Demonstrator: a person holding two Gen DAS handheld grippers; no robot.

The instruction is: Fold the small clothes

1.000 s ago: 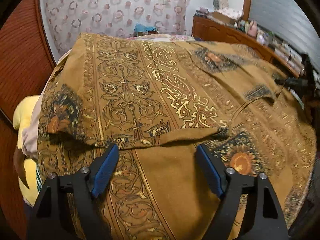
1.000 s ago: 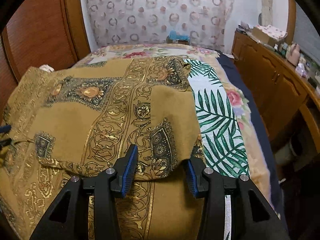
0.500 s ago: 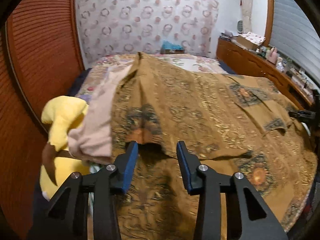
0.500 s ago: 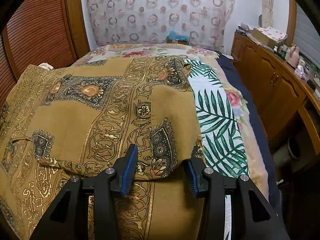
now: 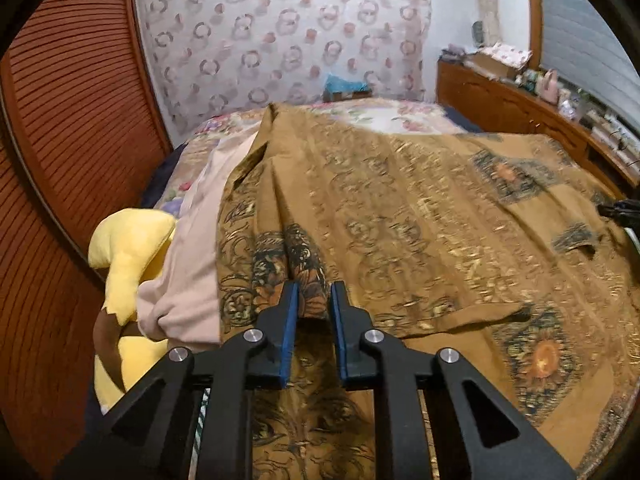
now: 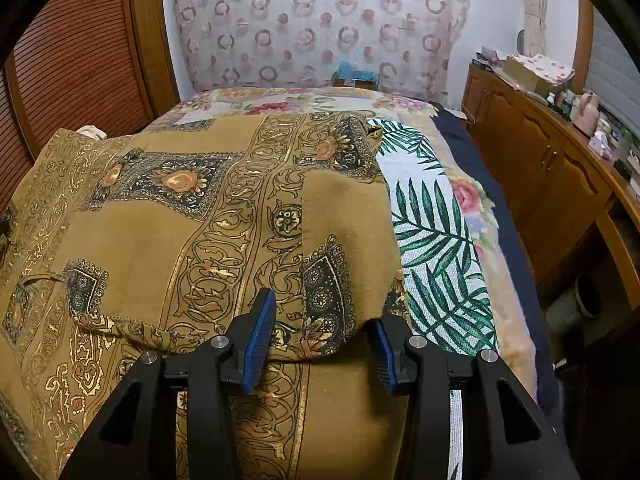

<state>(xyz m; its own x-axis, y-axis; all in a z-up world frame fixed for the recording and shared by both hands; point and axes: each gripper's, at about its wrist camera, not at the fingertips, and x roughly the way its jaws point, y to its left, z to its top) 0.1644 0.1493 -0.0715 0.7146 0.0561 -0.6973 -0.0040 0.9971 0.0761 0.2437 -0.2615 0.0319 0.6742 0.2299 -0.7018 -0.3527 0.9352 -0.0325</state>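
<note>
A brown garment (image 5: pixel 420 216) with gold and black ornament lies spread over the bed, its near layer folded back on itself. My left gripper (image 5: pixel 313 288) has its jaws closing, and the blue pads pinch a raised ridge of this cloth near its left edge. Creases run from that pinch up the fabric. In the right wrist view the same garment (image 6: pixel 192 224) covers the left half of the bed. My right gripper (image 6: pixel 322 314) stands open at the folded hem near the cloth's right corner, with the hem lying loose between its fingers.
A yellow plush toy (image 5: pixel 128 248) and a beige cloth (image 5: pixel 192 264) lie left of the garment. A palm-leaf sheet (image 6: pixel 432 240) and a floral blanket (image 6: pixel 304 100) lie underneath. A wooden sideboard (image 6: pixel 560 184) with clutter runs along the right, slatted wooden doors (image 5: pixel 60 128) on the left.
My left gripper went from wide open to narrow around a ridge of the garment's left edge, and it rose and swung left, bringing the plush toy and beige cloth into sight. The right gripper stayed still.
</note>
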